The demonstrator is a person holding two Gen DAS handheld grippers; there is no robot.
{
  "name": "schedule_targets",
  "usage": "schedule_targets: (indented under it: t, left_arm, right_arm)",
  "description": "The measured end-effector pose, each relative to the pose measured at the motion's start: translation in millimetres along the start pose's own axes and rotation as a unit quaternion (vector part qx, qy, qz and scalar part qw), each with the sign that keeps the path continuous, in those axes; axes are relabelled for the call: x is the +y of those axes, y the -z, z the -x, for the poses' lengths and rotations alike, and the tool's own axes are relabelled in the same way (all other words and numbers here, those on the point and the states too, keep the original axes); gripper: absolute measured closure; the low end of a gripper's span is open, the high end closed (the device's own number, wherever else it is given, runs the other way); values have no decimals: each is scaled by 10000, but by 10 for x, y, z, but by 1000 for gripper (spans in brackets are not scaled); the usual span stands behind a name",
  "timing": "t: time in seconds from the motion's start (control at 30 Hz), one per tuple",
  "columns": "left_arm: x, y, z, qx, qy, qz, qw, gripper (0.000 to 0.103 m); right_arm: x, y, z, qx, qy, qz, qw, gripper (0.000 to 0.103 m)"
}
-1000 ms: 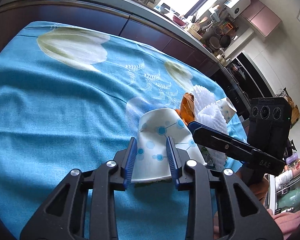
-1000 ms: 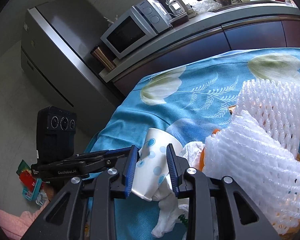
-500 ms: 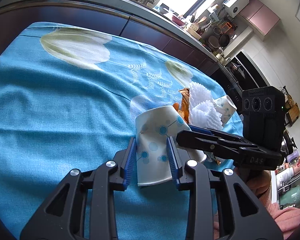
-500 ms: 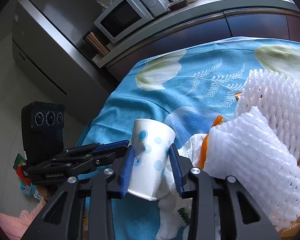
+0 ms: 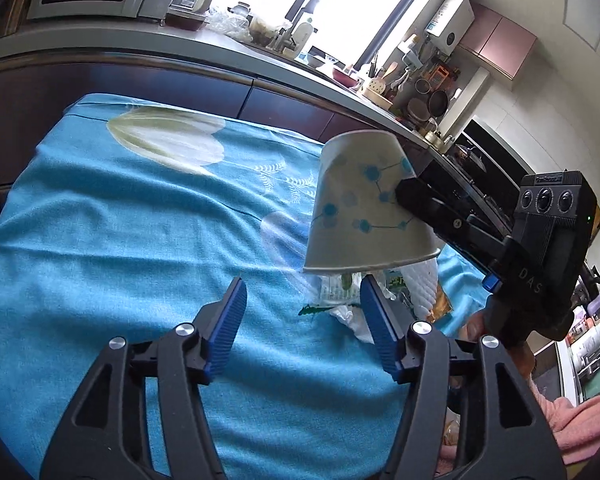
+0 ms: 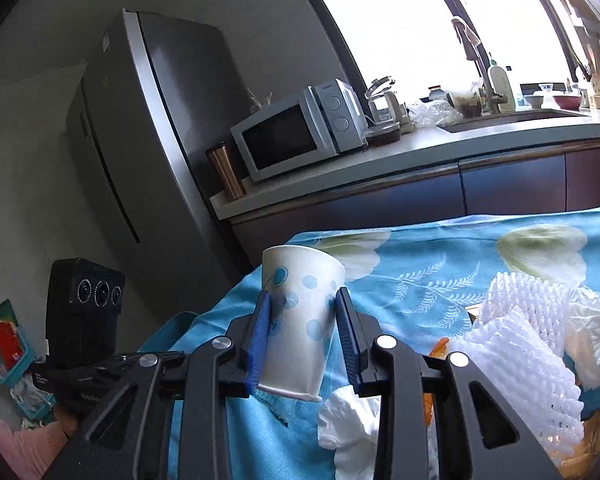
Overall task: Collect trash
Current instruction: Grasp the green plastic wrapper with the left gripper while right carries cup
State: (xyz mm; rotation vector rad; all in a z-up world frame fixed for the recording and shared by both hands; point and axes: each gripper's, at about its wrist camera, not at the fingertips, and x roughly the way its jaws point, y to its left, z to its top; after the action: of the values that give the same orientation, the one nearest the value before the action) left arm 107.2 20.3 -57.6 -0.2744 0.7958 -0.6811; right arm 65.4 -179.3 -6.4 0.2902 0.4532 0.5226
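Two claws: right claw (image 6: 302, 340) pinches an upside-down dotted paper cup (image 6: 300, 316); left claw (image 5: 302, 328), jaws just spread, empty, sits below the cup.

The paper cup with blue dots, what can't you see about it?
- Inside of the paper cup: hidden in both wrist views, its mouth faces down.
- Its far side: right gripper pads cover it.
- Wrapper print under cup, left wrist view: too small, partly covered by the left gripper.
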Motion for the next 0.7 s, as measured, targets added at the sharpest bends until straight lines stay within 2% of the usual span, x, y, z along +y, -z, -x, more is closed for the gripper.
schedule_targets:
  t: [0.17,0.43,0.7]
  left_arm:
    - [-7,65,-15,37,100,-111,9999,38]
    - [-181,135,-143,229,-215,-673,9972,37]
    - [-409,184,-176,367,-5,-1093,9933,63]
  right_arm:
    - [22,-22,21,-38,17,-24,10000,72]
    - [-10,-3,-14,96,-38,-152,9998,72]
    - [-41,-8,-56,200,4,-254,9995,72]
